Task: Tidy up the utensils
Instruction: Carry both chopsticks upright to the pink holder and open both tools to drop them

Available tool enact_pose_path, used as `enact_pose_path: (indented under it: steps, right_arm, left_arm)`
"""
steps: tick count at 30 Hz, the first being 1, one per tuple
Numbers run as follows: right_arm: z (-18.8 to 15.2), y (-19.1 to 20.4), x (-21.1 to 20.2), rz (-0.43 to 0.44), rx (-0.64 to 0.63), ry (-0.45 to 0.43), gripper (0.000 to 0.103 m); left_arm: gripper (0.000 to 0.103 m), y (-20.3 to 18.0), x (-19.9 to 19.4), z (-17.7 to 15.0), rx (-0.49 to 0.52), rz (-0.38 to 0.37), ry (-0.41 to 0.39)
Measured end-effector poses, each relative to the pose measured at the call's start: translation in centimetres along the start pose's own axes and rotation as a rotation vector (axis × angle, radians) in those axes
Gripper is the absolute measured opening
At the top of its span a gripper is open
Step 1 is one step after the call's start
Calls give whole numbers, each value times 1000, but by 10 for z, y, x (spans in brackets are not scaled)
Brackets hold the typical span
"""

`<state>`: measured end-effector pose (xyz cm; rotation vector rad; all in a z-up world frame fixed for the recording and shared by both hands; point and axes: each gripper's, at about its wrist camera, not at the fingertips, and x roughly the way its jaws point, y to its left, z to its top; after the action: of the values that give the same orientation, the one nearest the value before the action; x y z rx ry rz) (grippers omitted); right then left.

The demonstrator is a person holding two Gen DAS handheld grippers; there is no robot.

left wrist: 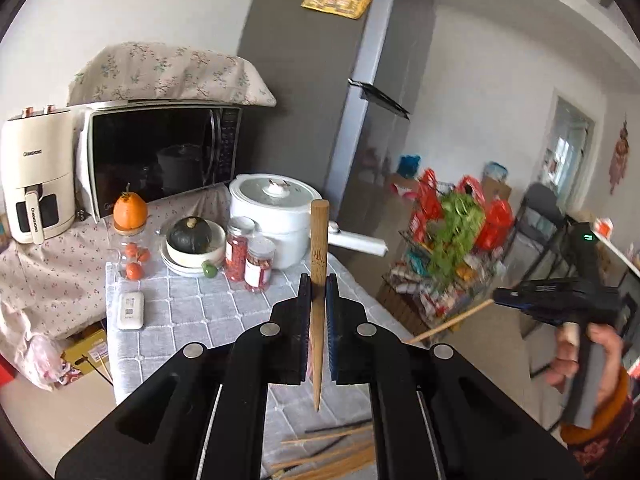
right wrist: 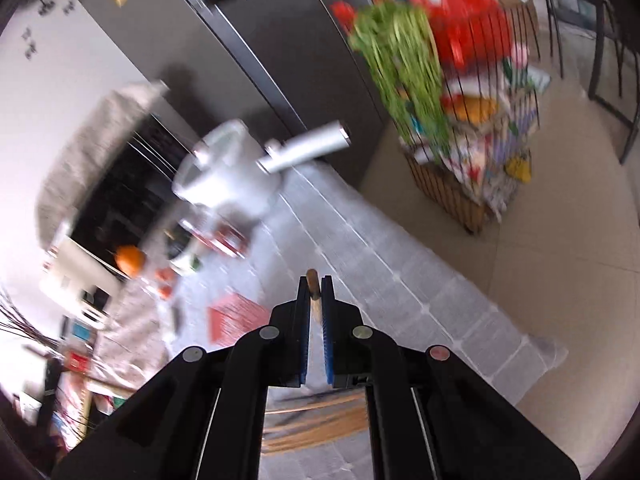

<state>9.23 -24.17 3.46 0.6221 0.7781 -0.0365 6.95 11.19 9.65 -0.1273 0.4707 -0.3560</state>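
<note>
Pairing step: each gripper is holding one wooden chopstick above the table [left wrist: 224, 312], judged to be mid-sort, matching a pair.
Left gripper [left wrist: 319, 292]: jaws are pressing together on an upright chopstick [left wrist: 319, 248], blunt end up, tip pointing down.
Right gripper [right wrist: 315, 292]: jaws are clamping a second chopstick [right wrist: 313, 280]; in the left view it is slanting out from the right gripper [left wrist: 504, 296] as a long stick [left wrist: 452, 322].
Remaining pile [left wrist: 332, 452]: loose chopsticks are lying on the grey tablecloth below both tools.
Next move: probably bringing the two sticks parallel, ends aligned, then setting them down together clear of the pile.
Blur: the right view is smearing, so finer detail is unclear.
</note>
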Motion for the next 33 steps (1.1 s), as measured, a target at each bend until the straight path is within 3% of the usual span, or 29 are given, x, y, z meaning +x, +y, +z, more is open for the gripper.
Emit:
enact_pose_path:
  steps: [5,9,13,16,18,28,33]
  right_arm:
    - [23,35,-21,114,-23,-51,6]
    - [26,69,-11,172,-70,-36,6]
    - [25,94,10,196,-102,-1,6]
    - [21,105,31,195,-109,38,6]
    - [18,112,47,184,-118,63,6]
    - [13,121,103,102,-143,126,6]
    - [14,129,123,71,-152,136,6]
  left_arm:
    - [7,10,22,13,-91,58,-82]
    - [7,23,46,17,-138,106,-113]
    - [8,42,86,8,-201,136,-95]
    - [8,63,119,-8,-274,82,-11]
    - [14,74,128,-11,-305,57,34]
    - [34,75,79,14,-310,51,-66]
    - [38,72,74,21,-297,64,-76]
